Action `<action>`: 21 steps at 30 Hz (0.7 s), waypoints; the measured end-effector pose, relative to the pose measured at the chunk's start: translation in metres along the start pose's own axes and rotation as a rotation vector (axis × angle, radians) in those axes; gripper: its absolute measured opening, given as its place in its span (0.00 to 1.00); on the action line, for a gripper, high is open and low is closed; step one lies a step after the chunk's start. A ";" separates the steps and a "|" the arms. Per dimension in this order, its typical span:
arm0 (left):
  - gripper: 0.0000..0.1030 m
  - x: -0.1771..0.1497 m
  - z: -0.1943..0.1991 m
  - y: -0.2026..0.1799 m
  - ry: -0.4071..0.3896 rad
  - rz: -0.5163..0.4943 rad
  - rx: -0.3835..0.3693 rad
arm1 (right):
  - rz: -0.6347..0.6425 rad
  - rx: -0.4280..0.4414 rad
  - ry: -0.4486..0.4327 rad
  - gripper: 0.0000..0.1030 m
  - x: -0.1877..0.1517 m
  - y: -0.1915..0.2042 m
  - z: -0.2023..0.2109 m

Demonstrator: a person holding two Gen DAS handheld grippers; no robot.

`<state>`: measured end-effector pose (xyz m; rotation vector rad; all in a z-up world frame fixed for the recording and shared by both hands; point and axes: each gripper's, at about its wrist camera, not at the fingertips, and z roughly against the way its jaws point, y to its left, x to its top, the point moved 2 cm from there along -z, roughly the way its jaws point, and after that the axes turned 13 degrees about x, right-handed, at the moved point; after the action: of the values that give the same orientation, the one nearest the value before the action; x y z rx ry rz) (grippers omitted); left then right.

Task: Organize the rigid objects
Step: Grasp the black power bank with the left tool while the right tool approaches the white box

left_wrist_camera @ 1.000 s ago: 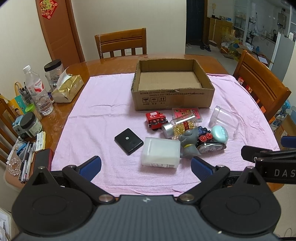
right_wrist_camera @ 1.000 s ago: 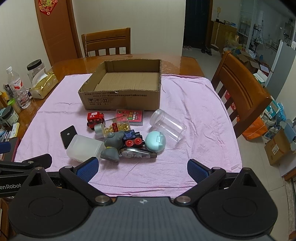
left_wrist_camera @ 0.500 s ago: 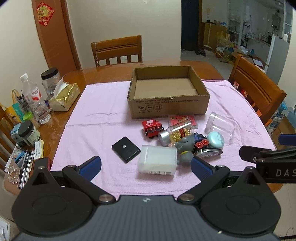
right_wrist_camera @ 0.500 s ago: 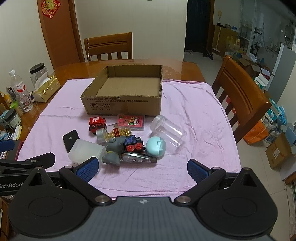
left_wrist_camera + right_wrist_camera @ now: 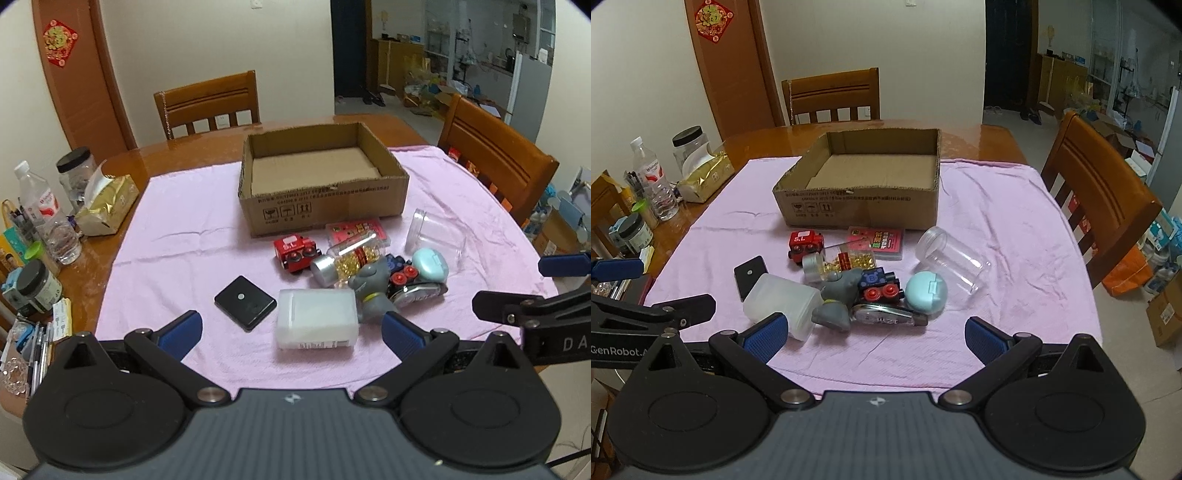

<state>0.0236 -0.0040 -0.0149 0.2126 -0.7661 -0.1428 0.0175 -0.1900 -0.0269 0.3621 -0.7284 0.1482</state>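
Both grippers hover at the near edge of the table, nothing held. Left gripper: jaws spread wide, empty. Right gripper: jaws likewise spread wide, empty. Cardboard box sits open-topped on the pink cloth toward the far side; its floor looks bare. All loose items lie in a cluster on the cloth between box and grippers: frosted plastic case nearest the left gripper, black square case just to its left, red toy train, capsule bottle on its side, grey figurine, dark blue toy train, mint round case, silver tape dispenser, clear jar lying down, pink card pack close to the box front. Judgement: sorting has not started; this is the approach before the first pick. Next move likely calls for lowering one gripper onto an outlying item, such as the frosted case or the black case, closing across its narrow dimension, avoiding the touching pile beside it.
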 end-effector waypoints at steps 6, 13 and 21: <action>0.99 -0.010 -0.027 0.015 0.029 -0.026 -0.029 | -0.024 0.012 0.027 1.00 -0.015 0.000 -0.023; 0.99 -0.014 -0.071 0.040 0.071 -0.071 -0.047 | -0.063 -0.013 0.077 1.00 -0.023 0.008 -0.058; 0.99 -0.016 -0.127 0.056 0.122 -0.191 -0.098 | -0.101 -0.024 0.147 1.00 -0.023 0.027 -0.107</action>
<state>0.1039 0.0712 -0.1012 0.1996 -0.6153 -0.3446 0.0598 -0.1254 -0.1089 0.3604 -0.5655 0.0692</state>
